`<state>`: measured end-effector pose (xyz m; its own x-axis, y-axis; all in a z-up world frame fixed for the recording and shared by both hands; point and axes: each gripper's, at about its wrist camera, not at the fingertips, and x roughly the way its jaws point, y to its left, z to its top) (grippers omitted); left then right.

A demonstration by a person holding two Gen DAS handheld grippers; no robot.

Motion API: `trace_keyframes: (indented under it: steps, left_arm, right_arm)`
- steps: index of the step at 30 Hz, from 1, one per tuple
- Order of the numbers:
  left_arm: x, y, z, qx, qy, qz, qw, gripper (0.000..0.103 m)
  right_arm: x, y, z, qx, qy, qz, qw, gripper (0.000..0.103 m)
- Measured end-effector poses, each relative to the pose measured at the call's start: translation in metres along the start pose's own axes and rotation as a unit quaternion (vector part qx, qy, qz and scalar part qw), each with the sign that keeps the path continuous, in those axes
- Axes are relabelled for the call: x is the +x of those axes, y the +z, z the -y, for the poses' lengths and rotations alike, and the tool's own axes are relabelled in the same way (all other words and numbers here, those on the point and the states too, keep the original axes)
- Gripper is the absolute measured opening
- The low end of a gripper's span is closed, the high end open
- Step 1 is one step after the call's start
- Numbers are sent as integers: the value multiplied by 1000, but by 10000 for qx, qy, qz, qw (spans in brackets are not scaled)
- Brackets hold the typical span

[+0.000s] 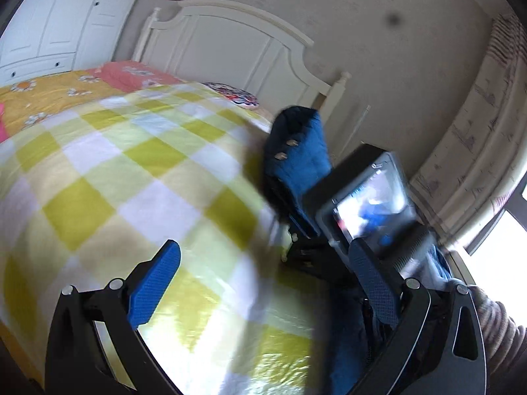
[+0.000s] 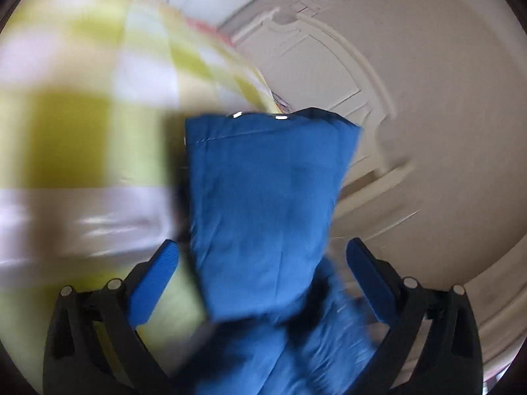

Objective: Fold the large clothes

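Behind your tongs, the checkered bed [image 1: 138, 177] holds no folded garment; both left tongs [image 1: 263, 293] and right tongs [image 2: 260, 283] gape, blue coat [image 2: 263, 204] unclamped, folding barely begun.

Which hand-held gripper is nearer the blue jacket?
Right. The blue jacket lies between the open fingers of the right hand-held gripper. The left hand-held gripper is open over the checked blanket, the jacket ahead beside it.
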<state>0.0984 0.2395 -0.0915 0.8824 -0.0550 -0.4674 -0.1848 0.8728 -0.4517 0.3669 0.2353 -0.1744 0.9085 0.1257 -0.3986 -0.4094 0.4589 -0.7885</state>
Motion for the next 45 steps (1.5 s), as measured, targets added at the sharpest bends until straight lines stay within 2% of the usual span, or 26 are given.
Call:
trace_keyframes:
  steps: [2, 3, 4, 5, 6, 7, 8, 9, 11, 15, 17, 18, 20, 21, 23, 25, 30, 32, 35, 36, 37, 38, 39, 40, 43, 45]
  left_arm:
    - [-3, 2, -8, -91, 69, 30, 9999, 98]
    - [-4, 2, -10, -107, 86, 32, 9999, 98]
    - [-4, 3, -11, -121, 96, 29, 9999, 98]
    - [-4, 3, -12, -129, 94, 27, 9999, 98]
    - [-3, 3, -12, -134, 81, 21, 9999, 98]
    - [-2, 3, -12, -139, 61, 10, 9999, 98]
    - [-1, 1, -10, -140, 26, -12, 9999, 98]
    - [1, 0, -7, -119, -33, -52, 9999, 98]
    - [5, -3, 3, -13, -129, -133, 9998, 98]
    - [15, -8, 25, 212, -386, -324, 9985, 98]
    - [22, -11, 40, 373, -558, -454, 9967, 98]
    - [26, -11, 47, 441, -633, -509, 9957, 98]
    - [36, -13, 68, 650, -835, -686, 9920, 98]
    - [42, -13, 77, 754, -890, -751, 9903, 98]
    - [57, -13, 103, 1100, -958, -849, 9857, 98]
    - [71, -13, 123, 1406, -931, -934, 9812, 99]
    - [126, -14, 166, 2070, -501, -1256, 9689, 99]
    - [151, -12, 171, 2065, -229, -1430, 9677, 99]
    - [173, -10, 170, 1870, -124, -1535, 9702, 98]
    - [177, -10, 170, 1854, -69, -1536, 9706, 98]
    - [181, -11, 170, 1836, -23, -1537, 9709, 98]
    - [185, -11, 170, 1810, 6, -1543, 9713, 98]
    - [185, -11, 170, 1799, 29, -1551, 9714, 98]
    - [186, -11, 170, 1799, 59, -1559, 9713, 99]
    - [181, -13, 168, 1838, 70, -1525, 9710, 98]
    - [179, -13, 165, 1827, 80, -1519, 9713, 98]
  right_arm:
    - [8, 6, 2, 42, 156, -158, 9997, 86]
    - [7, 5, 8, 168, 358, -118, 9991, 61]
    - [2, 1, 22, 538, 687, -3, 9962, 45]
    - [-4, -4, 36, 878, 950, 117, 9915, 34]
    - [-11, -10, 52, 1201, 1110, 237, 9862, 17]
    - [-18, -20, 77, 1715, 1316, 351, 9757, 13]
    - [-25, -34, 109, 2427, 1762, 461, 9528, 13]
    - [-30, -54, 144, 3223, 2358, 619, 9147, 13]
    - [-34, -97, 198, 4344, 3144, 868, 8396, 13]
    - [-43, -220, 283, 6114, 3856, 1170, 6810, 13]
    - [-51, -283, 312, 6661, 3707, 1214, 6358, 14]
    - [-52, -305, 324, 6810, 3547, 1164, 6300, 22]
    - [-59, -365, 338, 7313, 2650, 749, 6241, 60]
    - [-62, -392, 337, 7594, 2315, 529, 6057, 76]
    - [-63, -422, 327, 7826, 2227, 244, 5809, 76]
    - [-66, -430, 314, 7796, 2174, 43, 5872, 76]
    - [-64, -432, 287, 7446, 2127, -574, 6301, 76]
    - [-60, -423, 278, 7276, 2195, -788, 6452, 76]
    - [-44, -410, 266, 7050, 2196, -973, 6672, 73]
    - [-38, -404, 264, 6922, 2140, -1107, 6803, 65]
    - [-32, -396, 258, 6699, 2017, -1311, 7024, 41]
    - [-31, -390, 256, 6563, 1988, -1359, 7150, 37]
    - [-34, -387, 255, 6516, 1974, -1310, 7206, 26]
    - [-45, -383, 260, 6486, 1941, -1068, 7282, 20]
    - [-83, -378, 284, 6480, 1519, -527, 7445, 17]
    - [-101, -391, 305, 6620, 1253, -328, 7382, 17]
